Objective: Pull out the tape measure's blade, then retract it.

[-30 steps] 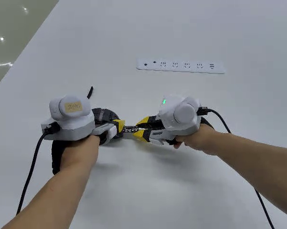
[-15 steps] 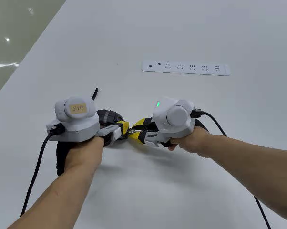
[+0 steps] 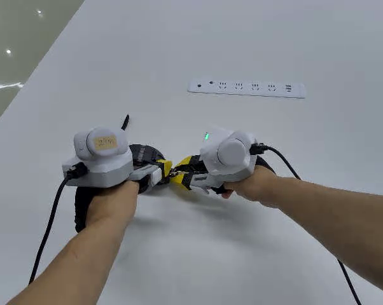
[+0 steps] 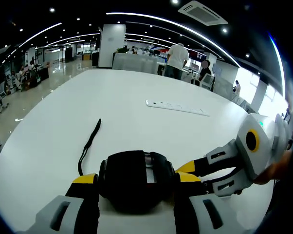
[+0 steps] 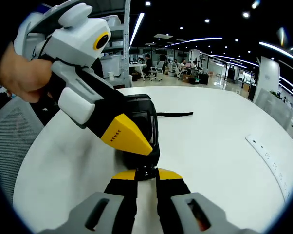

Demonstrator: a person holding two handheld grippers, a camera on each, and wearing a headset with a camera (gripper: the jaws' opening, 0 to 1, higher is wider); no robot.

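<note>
Left gripper [image 4: 137, 179]: jaws clamped on both sides of black tape measure [image 4: 132, 168], low on white table [image 3: 179, 38]. Right gripper view: right gripper [image 5: 145, 175] jaws pressed nearly together, pinching blade tip [image 5: 145, 170] right at case mouth. Head view: that junction too small to tell. Left gripper view: strap [image 4: 89, 144] lies on table behind case. Power strip [image 3: 247, 88] well apart.

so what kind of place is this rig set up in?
Likely an open-plan office or lab floor: a big white table with a power strip on it, desks and office chairs behind, and long strip lights across a dark ceiling.
</note>
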